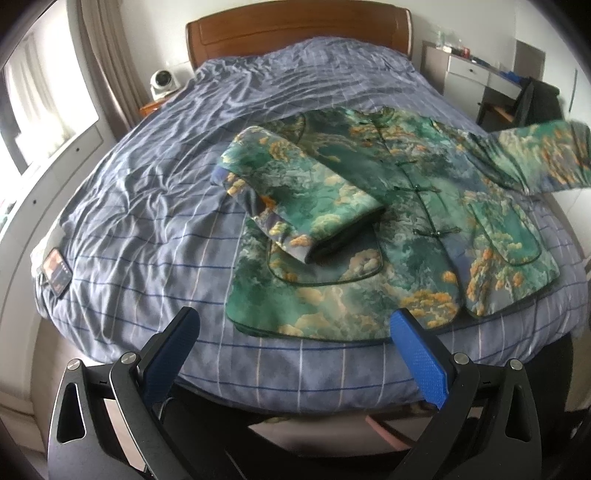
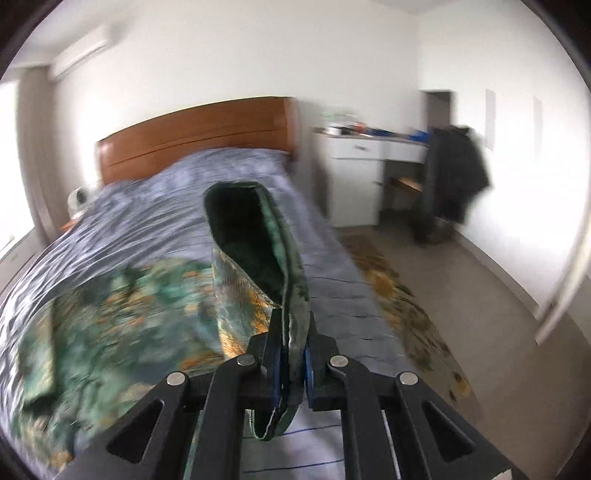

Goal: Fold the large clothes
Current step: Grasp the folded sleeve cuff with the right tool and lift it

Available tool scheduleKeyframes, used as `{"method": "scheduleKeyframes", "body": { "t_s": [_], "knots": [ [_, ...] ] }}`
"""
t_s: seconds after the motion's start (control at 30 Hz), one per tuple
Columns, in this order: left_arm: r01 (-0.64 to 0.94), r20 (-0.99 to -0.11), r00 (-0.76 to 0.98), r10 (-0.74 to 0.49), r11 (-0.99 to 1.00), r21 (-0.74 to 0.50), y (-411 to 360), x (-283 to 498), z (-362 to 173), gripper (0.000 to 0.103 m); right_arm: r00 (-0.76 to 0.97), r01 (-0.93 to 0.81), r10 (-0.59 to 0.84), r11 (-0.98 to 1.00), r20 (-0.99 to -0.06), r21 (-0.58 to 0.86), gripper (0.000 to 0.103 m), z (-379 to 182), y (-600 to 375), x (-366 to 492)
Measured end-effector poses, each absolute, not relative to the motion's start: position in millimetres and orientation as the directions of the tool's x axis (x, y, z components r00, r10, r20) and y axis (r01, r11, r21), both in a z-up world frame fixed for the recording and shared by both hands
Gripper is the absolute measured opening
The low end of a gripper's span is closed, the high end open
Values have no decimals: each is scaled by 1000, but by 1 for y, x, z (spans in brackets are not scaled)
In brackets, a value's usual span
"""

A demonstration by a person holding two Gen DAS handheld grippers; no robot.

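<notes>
A green jacket [image 1: 373, 218] with orange and teal print lies front up on the bed [image 1: 166, 192]. Its left sleeve [image 1: 295, 192] is folded across the body. Its right sleeve [image 1: 543, 162] is lifted off the bed toward the right. My left gripper [image 1: 295, 325] is open and empty, just short of the jacket's hem. My right gripper [image 2: 291, 354] is shut on the cuff of the right sleeve [image 2: 258, 236] and holds it up above the bed [image 2: 147, 206]. The jacket's body [image 2: 110, 314] shows blurred below it.
A phone [image 1: 55, 271] lies at the bed's left edge. A wooden headboard [image 1: 295, 33] stands at the far end. A white desk [image 2: 369, 147] and a chair with dark clothes [image 2: 454, 177] stand to the right. A patterned rug [image 2: 406, 306] lies beside the bed.
</notes>
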State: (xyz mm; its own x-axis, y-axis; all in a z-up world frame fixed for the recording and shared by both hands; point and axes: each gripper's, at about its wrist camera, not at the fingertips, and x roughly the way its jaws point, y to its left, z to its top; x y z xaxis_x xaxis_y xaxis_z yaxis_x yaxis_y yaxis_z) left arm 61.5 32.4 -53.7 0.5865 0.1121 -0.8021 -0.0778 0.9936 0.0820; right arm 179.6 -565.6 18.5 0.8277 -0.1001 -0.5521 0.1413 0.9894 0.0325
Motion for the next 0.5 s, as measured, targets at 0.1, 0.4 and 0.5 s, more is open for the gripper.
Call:
{"method": "scheduleKeyframes", "body": {
  "t_s": [0.1,0.4,0.5],
  "knots": [
    [-83,-799,589,124,992,93,34,61,-52,103,790,250,-173,967,-588,51,9,-3,-611,184],
    [-103,-794,586,161,987,124,43,66,-51,103,693,397,-198,908,-693,137,10,-69,-679,186],
    [-105,-794,584,168,986,131,44,67,-52,103,679,409,-184,899,-711,158,11,-80,-681,187]
  ]
}}
